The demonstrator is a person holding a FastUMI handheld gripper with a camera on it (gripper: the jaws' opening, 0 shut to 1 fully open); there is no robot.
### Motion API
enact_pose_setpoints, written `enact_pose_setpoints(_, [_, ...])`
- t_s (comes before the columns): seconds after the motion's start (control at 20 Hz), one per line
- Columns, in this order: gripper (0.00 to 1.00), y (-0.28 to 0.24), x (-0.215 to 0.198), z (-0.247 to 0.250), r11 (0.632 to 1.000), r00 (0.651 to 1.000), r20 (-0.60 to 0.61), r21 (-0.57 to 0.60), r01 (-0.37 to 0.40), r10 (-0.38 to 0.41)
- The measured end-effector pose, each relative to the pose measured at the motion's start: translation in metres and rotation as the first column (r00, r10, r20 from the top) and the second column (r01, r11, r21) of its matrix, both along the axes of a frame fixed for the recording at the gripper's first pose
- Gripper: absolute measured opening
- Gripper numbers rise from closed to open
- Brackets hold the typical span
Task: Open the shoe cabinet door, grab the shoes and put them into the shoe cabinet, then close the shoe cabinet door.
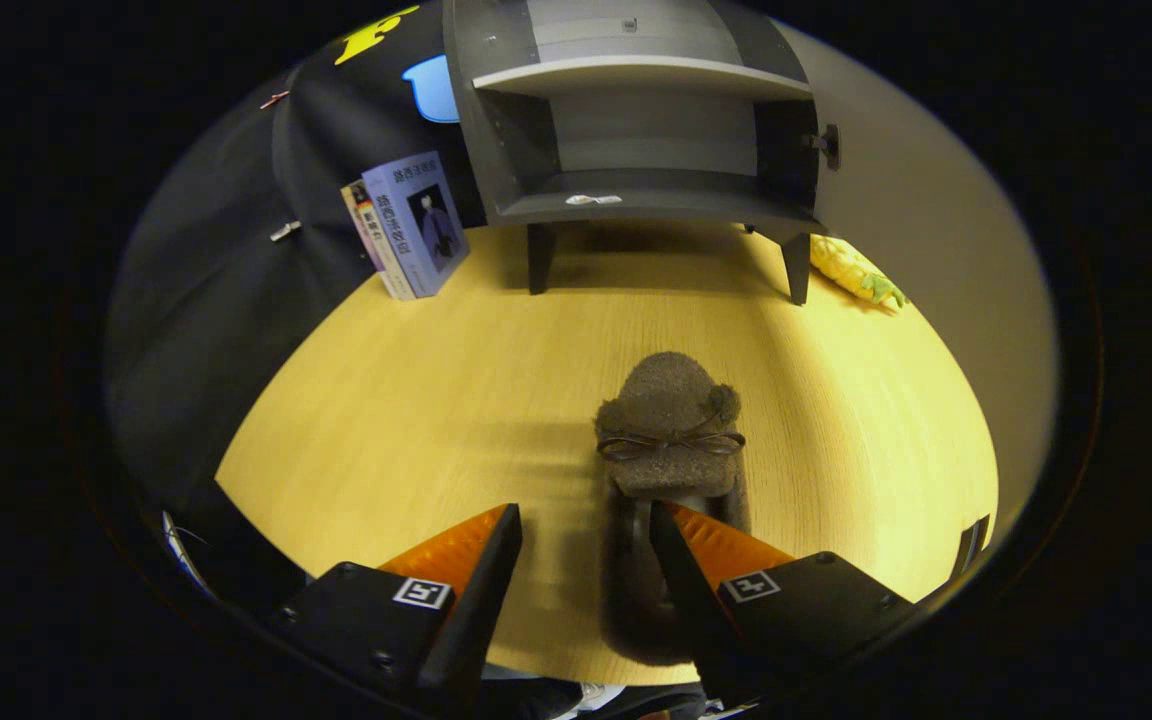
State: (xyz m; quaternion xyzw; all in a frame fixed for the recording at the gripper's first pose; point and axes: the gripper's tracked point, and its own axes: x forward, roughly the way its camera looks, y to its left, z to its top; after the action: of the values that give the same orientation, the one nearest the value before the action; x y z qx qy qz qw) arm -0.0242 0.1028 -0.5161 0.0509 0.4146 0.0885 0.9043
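Gripper (584,550) spread, unclenched | fuzzy brown slipper (669,440) at 12 o'clock, left wall between fingers | centre, pinch wall | cabinet (636,195) open.

The slipper (669,420), at twelve o'clock from the tongs (584,540), looks like rough, fuzzy cloth, quite matt, with a thin, smoother bow across it. The tongs stand wide apart; one finger lies over the slipper's heel end. The table (416,400) is smooth wood with a fine grain and a soft shine. At twelve o'clock beyond the slipper, the shoe cabinet (636,130) has smooth, matt panels. At ten o'clock, the books (411,225) have slightly glossy paper covers.
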Motion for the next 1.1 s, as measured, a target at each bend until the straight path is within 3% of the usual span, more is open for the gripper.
enact_pose_setpoints(0.2, [0.58, -0.014, 0.029, -0.016, 0.993, 0.995, 0.070, -0.086, 0.083, -0.077])
enact_pose_setpoints(0.4, [0.07, -0.012, 0.035, -0.010, 0.992, 0.993, 0.074, -0.081, 0.101, -0.095])
enact_pose_setpoints(0.65, [0.07, -0.020, 0.042, 0.033, 0.995, 0.992, 0.100, -0.047, 0.083, -0.078])
enact_pose_setpoints(1.1, [0.07, -0.040, 0.073, 0.205, 0.989, 0.971, 0.194, 0.080, 0.124, -0.137])
